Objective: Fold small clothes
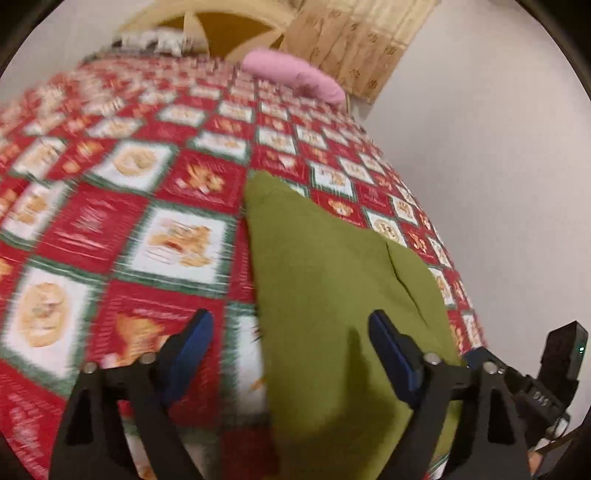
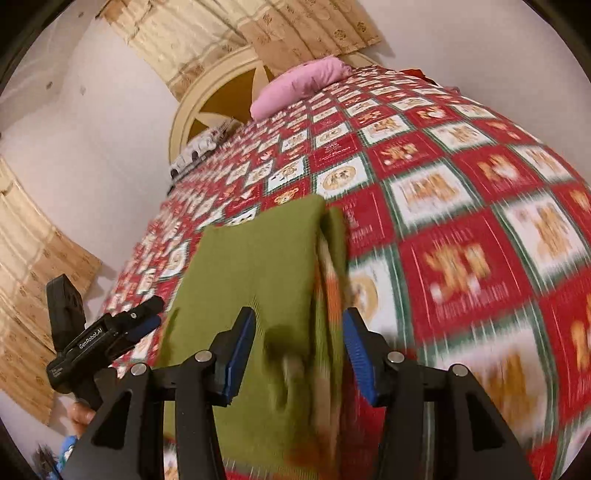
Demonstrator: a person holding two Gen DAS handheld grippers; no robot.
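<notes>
An olive-green small garment [image 1: 332, 280] lies folded on a red, white and green patchwork bedspread [image 1: 122, 206]; it also shows in the right wrist view [image 2: 255, 280]. My left gripper [image 1: 291, 328] is open above its near left part, fingers apart and empty. My right gripper [image 2: 299, 325] is open above the garment's near right edge, where an orange-and-white inner layer [image 2: 327, 295] shows. The left gripper also shows in the right wrist view [image 2: 144, 317], at the garment's left edge. Both views are motion-blurred.
A pink pillow [image 1: 295, 75] lies at the bed's far end by a cream headboard [image 2: 207, 107]. Patterned curtains [image 2: 288, 29] hang on white walls. The bed's edge [image 1: 443, 266] runs close beside the garment.
</notes>
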